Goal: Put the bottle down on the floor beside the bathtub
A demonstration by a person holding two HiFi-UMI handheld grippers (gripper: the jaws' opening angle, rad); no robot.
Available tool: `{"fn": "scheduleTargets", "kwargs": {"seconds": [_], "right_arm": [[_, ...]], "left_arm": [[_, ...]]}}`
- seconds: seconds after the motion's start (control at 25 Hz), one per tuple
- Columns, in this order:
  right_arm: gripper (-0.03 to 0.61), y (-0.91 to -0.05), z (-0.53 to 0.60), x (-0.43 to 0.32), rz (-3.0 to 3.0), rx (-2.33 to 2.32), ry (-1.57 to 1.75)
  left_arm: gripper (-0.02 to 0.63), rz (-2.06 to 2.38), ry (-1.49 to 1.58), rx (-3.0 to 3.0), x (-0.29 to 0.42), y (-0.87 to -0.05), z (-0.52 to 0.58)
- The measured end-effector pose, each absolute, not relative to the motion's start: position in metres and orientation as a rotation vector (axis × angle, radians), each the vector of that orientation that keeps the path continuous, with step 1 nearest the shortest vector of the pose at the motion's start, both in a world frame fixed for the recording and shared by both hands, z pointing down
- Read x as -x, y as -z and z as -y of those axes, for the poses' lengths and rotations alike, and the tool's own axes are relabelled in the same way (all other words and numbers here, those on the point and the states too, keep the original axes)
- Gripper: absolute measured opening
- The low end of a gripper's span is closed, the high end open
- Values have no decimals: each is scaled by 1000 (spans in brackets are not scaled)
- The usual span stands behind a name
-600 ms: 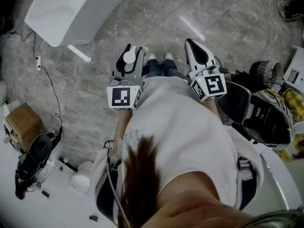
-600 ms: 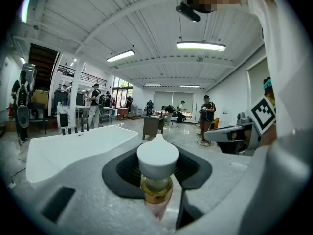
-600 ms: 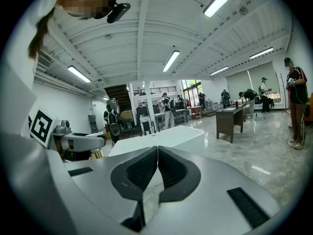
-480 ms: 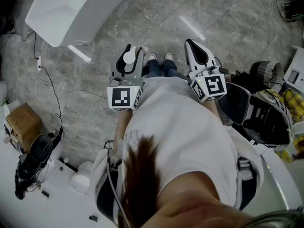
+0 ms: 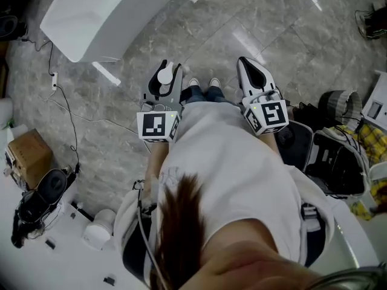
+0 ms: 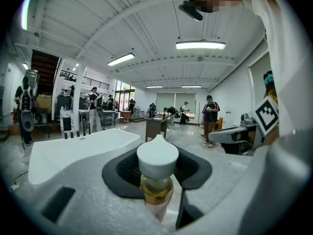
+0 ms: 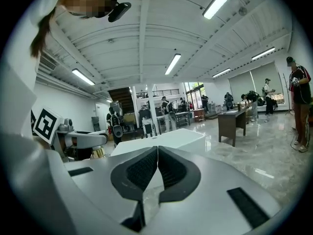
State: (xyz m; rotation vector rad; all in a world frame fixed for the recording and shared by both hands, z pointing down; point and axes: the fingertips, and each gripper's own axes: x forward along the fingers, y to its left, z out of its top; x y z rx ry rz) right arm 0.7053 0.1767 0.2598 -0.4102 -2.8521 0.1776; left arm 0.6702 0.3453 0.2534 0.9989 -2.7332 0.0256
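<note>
Bottle (image 6: 157, 156): white domed cap, gold collar, pale pink body; upright, gripped below cap between fingers (image 6: 194, 170) of left gripper (image 5: 170, 70), held clear of floor (image 5: 242, 17). Bathtub (image 5: 97, 14): white, smooth-walled, standing on grey marble floor, at 11 o'clock from bottle, well apart.

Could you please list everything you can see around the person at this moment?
Pale bottle with white rounded cap and gold collar: one, between the left gripper's jaws.
White bathtub: one, upper left.
Grey marble floor: under everything.
Brown cardboard box: one, left edge.
White cable with plug block: one, on the floor below the bathtub.
Black bags: a cluster, right side.
White shoes: two, between the grippers.
Left gripper: one, white, shut on the bottle.
Right gripper: one, white, jaws together, empty.
</note>
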Motion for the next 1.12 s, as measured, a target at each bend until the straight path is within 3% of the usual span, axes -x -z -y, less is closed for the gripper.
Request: {"fn": "scheduleTargets", "kwargs": {"seconds": [0.56,1.12], "right_arm": [[14,-265,-139,-683,2828,544,-172],[14,-277,-109,-562,2781,361,-186]], "left_arm": [[152,2790,41,-944,-641,-240,-304],[152,2715,11,-1037,-508,-252,-295]]}}
